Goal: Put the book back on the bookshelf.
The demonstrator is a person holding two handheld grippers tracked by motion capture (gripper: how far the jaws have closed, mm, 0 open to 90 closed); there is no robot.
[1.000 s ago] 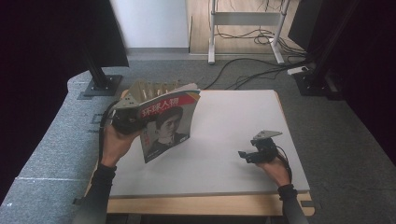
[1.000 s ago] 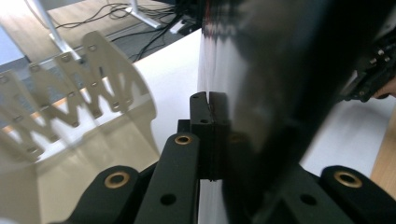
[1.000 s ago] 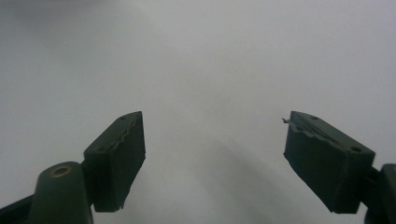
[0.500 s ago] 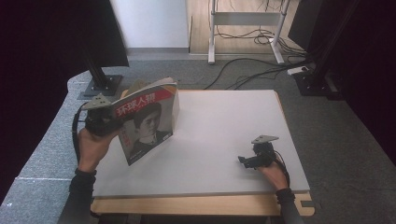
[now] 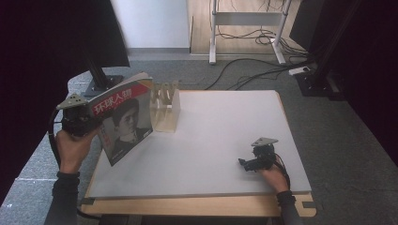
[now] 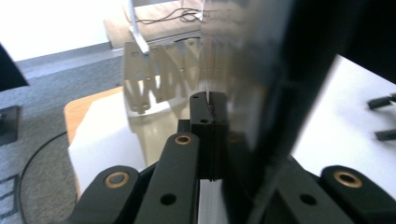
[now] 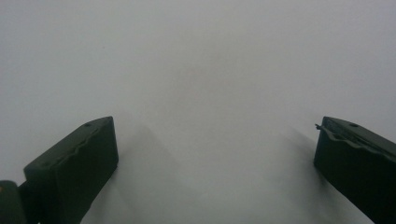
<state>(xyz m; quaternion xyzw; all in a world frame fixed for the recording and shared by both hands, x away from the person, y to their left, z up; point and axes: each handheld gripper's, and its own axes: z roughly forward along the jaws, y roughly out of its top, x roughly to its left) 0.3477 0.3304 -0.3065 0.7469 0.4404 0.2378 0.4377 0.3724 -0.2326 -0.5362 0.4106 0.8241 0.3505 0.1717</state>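
A magazine with a red title band and a portrait on its cover stands upright over the table's left edge. My left gripper is shut on its spine side, held in a hand. In the left gripper view the jaws pinch the magazine edge, and the left gripper is closed tight on it. A pale wooden slotted rack stands on the table just right of the magazine. My right gripper rests low on the white table near the front right, open, and the right gripper holds nothing.
A dark monitor on a stand rises behind the table's left corner. Cables trail over the grey floor beyond the far edge. The wooden rack appears past the left jaws.
The left hand has carried the magazine leftward and back off the rack, which now stands uncovered. The right gripper has stayed near the front right, shifting only slightly.
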